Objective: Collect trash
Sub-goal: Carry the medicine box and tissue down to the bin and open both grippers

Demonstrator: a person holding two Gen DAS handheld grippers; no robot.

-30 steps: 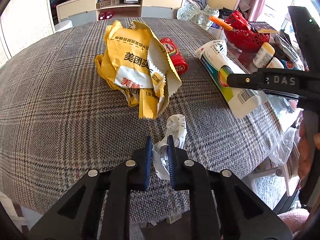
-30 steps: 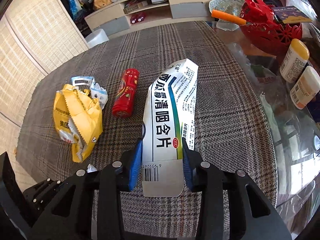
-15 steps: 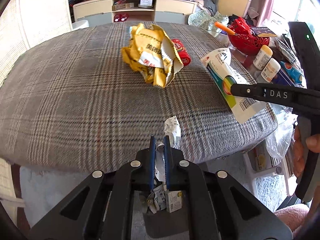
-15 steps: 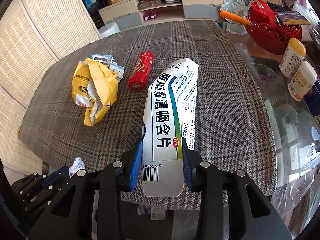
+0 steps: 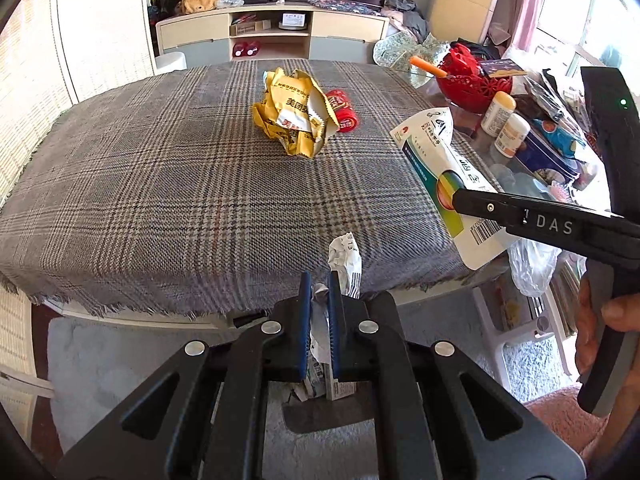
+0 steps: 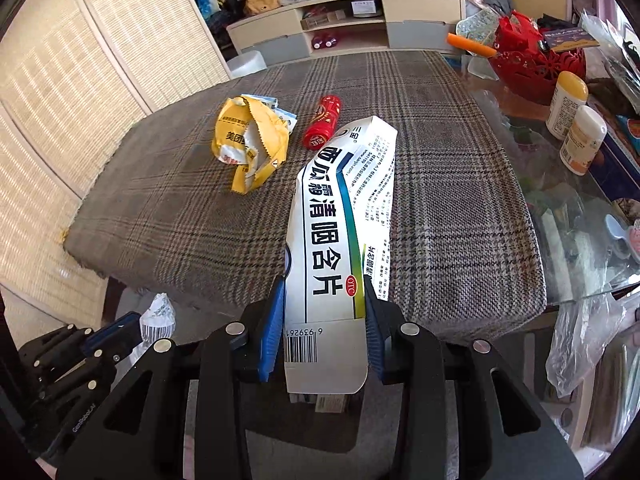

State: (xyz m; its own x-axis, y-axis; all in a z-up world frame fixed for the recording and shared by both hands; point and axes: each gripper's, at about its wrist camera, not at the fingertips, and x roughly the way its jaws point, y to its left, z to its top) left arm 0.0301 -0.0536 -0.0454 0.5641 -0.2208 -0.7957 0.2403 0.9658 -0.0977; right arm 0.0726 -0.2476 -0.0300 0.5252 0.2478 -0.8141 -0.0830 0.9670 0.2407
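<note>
My left gripper (image 5: 319, 280) is shut on a crumpled white paper scrap (image 5: 345, 257), held off the table's near edge above the floor; the scrap also shows in the right wrist view (image 6: 157, 317). My right gripper (image 6: 324, 300) is shut on a flattened white medicine box (image 6: 341, 236) with green stripe and barcode, held above the table's front right edge; the box also shows in the left wrist view (image 5: 444, 172). A crumpled yellow bag (image 5: 294, 114) (image 6: 250, 142) and a red wrapper tube (image 5: 342, 110) (image 6: 323, 126) lie on the plaid tablecloth (image 5: 160, 184).
Below the grippers lie paper scraps in a dark bin (image 5: 324, 408) on the floor. A red basket (image 6: 536, 64), two bottles (image 6: 576, 120) and clutter sit on the glass table at right. A clear plastic bag (image 6: 580, 340) hangs off its edge. A TV cabinet (image 5: 272, 36) stands behind.
Both grippers have pulled back from the table with their loads. The paper scrap has left the tablecloth and now hangs past the edge over the floor.
</note>
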